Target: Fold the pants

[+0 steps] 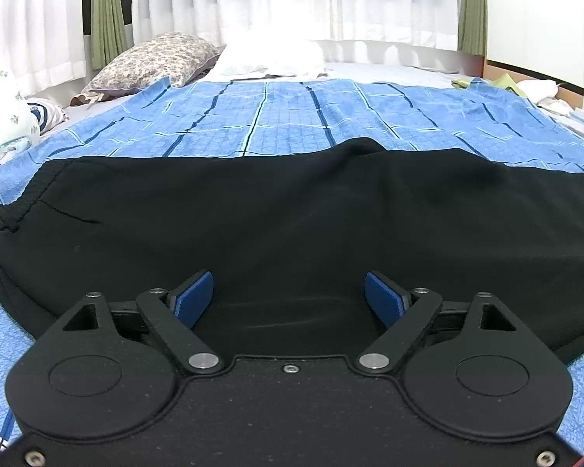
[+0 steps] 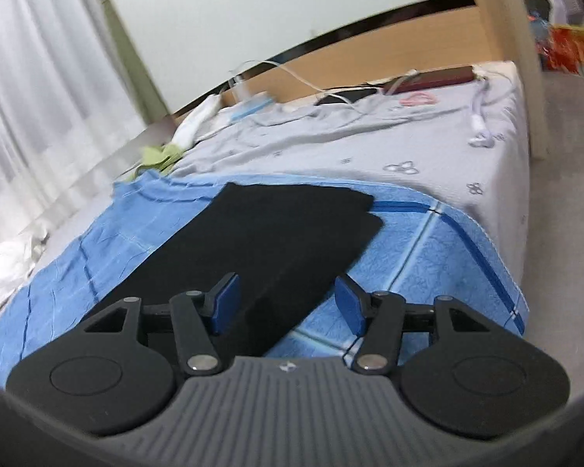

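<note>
Pants (image 1: pixel 292 210), black, lie flat on blue sheet (image 1: pixel 292 116) across the bed, lengthwise left to right. Waistband (image 1: pixel 4 222) at far left in left view; leg ends (image 2: pixel 331 210) toward the bed's corner in right view, one hem edge offset slightly from the other.

Progress, my read: legs look already stacked one on the other, so the lengthwise fold seems done. Cross folds, hem toward waist, still to do. Nothing gripped yet.

Left gripper (image 1: pixel 290 299): jaws wide apart, hovering over near edge of cloth around mid-length; no fabric between the pads that I can make out. Right gripper (image 2: pixel 284 303): jaws apart, straddling the near edge of the leg section, pads not pressing on it. Right view is blurred.

Edges and room: far side of pants has open sheet beyond, pillow (image 1: pixel 155 62) well back. Mattress edge drops off just right of leg ends; cables (image 2: pixel 479 116) and clutter at headboard are well apart from the pants. Plenty of clear sheet for carrying hems across leftward.
</note>
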The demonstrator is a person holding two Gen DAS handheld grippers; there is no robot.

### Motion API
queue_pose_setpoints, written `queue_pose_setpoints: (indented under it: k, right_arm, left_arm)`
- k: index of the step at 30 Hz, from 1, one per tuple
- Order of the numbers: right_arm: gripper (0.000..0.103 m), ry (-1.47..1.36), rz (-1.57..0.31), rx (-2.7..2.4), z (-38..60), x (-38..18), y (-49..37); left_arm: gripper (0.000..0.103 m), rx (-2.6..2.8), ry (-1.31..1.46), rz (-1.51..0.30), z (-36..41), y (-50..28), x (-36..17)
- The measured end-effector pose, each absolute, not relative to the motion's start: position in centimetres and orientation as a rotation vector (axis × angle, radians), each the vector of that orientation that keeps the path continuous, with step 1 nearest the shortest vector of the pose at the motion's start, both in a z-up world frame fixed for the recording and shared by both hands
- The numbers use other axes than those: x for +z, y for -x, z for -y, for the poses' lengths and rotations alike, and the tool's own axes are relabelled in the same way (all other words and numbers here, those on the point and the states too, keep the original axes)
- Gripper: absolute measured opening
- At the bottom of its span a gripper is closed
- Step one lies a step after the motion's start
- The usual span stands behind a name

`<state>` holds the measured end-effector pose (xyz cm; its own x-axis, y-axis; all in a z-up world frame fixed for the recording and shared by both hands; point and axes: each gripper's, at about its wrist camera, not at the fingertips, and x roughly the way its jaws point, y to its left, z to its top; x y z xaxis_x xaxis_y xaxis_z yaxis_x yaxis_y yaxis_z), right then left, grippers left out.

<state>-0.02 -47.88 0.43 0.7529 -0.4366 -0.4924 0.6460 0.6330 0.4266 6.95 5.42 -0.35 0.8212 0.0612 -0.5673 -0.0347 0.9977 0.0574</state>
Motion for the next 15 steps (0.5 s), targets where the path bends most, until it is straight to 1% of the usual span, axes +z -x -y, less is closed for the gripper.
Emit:
queue_pose_setpoints:
  k: [5, 8, 9, 15]
  right_arm:
    - [0.07, -0.707, -0.353, -0.624, 49.7, 0.0, -0.9]
    - [0.074, -0.748, -0.352, -0.582, 51.5, 0.0, -1.8]
    - [0.074, -0.761, -0.342, -0.591, 51.9, 0.1, -2.0]
    - [0.074, -0.736, -0.342, -0.625, 52.0, 0.1, -2.5]
  left_arm:
    - [0.086, 0.054, -0.046, -0.606, -5.4, -7.0, -0.4]
    - [0.086, 0.051, -0.043, -0.605, -5.5, -7.0, -0.3]
    - [0.086, 0.051, -0.044, -0.605, -5.4, -7.0, -0.3]
    - [0.086, 0.053, -0.044, -0.605, -5.5, -6.9, -0.3]
